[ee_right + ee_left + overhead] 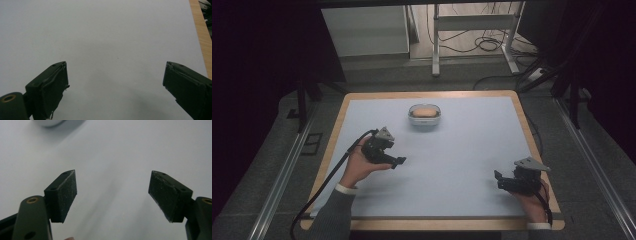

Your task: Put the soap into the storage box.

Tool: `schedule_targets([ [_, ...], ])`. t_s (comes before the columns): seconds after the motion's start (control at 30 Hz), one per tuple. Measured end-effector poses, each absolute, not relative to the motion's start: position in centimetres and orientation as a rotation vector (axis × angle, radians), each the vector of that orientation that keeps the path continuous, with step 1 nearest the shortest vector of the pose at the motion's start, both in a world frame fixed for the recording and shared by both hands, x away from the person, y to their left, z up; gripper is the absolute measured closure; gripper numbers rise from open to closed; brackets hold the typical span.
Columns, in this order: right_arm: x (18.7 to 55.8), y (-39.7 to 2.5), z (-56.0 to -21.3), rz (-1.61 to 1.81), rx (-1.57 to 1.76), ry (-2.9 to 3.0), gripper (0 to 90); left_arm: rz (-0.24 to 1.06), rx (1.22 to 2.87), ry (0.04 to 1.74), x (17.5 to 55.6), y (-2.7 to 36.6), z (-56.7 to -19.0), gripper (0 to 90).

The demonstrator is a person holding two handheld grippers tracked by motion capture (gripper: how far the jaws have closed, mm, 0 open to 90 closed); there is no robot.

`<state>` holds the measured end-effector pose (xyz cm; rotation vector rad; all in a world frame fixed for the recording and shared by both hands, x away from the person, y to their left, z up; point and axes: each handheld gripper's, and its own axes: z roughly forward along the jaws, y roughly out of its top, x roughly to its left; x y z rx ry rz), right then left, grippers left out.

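High view, far middle of the table (pixel 472 165): a small clear-lidded container (pixel 425 115) with something pale orange inside stood well ahead of both sets of fingers, nearer the left gripper (pixel 398 162).
High view, left hand (pixel 362 165): it held its gripper near the table's left-centre, the black fingers aimed rightward and apart from the container.
High view, right gripper (pixel 498 179): it was held low near the front right corner, pointing left, a grey three-cornered plate on top.
Left gripper view: the fingers (pixel 65 192) stood spread wide and released over smooth pale-blue surface; the container's rounded white edge (pixel 48 122) sat at the top left, well off.
Right gripper view: the fingers (pixel 53 85) gaped wide, grasping nothing; their dark pads looked scuffed, and a wooden table edge (pixel 201 30) ran along the right.
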<state>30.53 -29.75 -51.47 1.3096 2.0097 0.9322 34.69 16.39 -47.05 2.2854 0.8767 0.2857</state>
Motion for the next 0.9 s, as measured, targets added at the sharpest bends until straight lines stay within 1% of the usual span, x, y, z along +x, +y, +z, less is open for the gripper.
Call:
schedule_targets([
  [0.37, 30.5, -29.5, -51.6, 0.928, 1.308, 2.017, 6.0, 0.279, 2.255, 0.956, 31.6, 19.3, -49.5, 23.1],
  [0.53, 30.5, -29.4, -51.4, 0.937, 1.295, 2.005, 6.0, 0.28, 2.237, 0.971, 31.4, 19.9, -49.6, 23.1],
  [0.9, 30.4, -29.3, -51.2, 0.963, 1.29, 1.988, 5.9, 0.268, 2.244, 0.977, 31.6, 19.8, -50.1, 22.4],
])
